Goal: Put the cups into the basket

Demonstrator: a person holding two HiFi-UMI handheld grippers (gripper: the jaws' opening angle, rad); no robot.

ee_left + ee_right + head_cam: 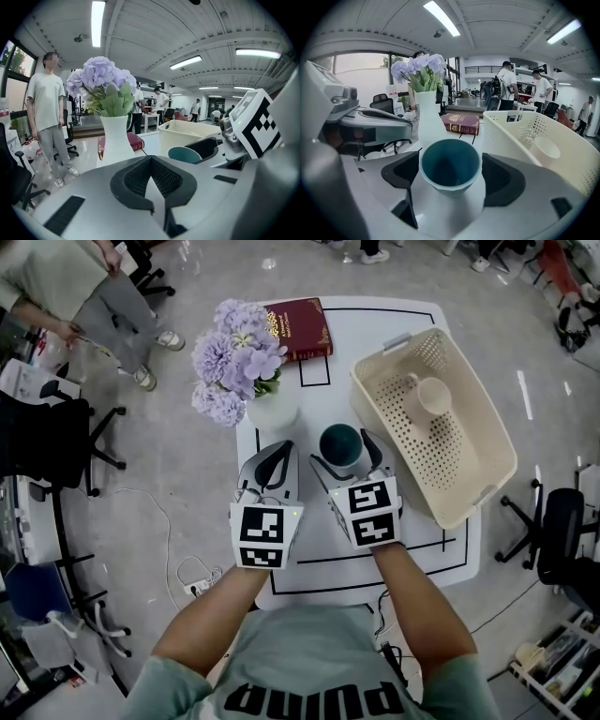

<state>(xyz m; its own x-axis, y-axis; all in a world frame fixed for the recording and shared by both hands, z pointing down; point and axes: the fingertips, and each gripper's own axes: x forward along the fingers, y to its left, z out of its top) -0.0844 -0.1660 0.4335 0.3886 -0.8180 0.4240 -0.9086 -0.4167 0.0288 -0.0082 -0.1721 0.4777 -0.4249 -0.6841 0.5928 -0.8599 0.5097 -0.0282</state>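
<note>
**A:** Your teal cup (pixel 340 444) stands upright on the white counter (pixel 375 559), mouth up, between the two pads of your right tongs (pixel 343 454). From overhead you see only its rim and dark inside, because the tongs cover its lower wall.

**B:** In your right gripper view its smooth round wall tapers downward. The cream cup (pixel 433 396) lies tipped over inside the basket (pixel 459 460), to the right of the teal one and farther off. It is hard to tell whether its mouth or its base faces you.

**A:** That basket is cream plastic and rectangular, with rows of small holes through its floor and walls. Its right side juts past the counter's right edge.

**B:** Your right tongs are spread wide and released. The black pads stand just beside the teal cup's sides without squeezing it.

**A:** Your left tongs (pixel 280 450) are clenched, with the tips meeting and nothing between them. They sit just left of the teal cup and point toward the white vase (pixel 272 412) of lilac flowers (pixel 234 352).

**B:** Beyond the vase, at the far edge, lies a dark red book (pixel 298 329). Its gold print is too small for you to read, and the blooms cover its left corner.
</note>
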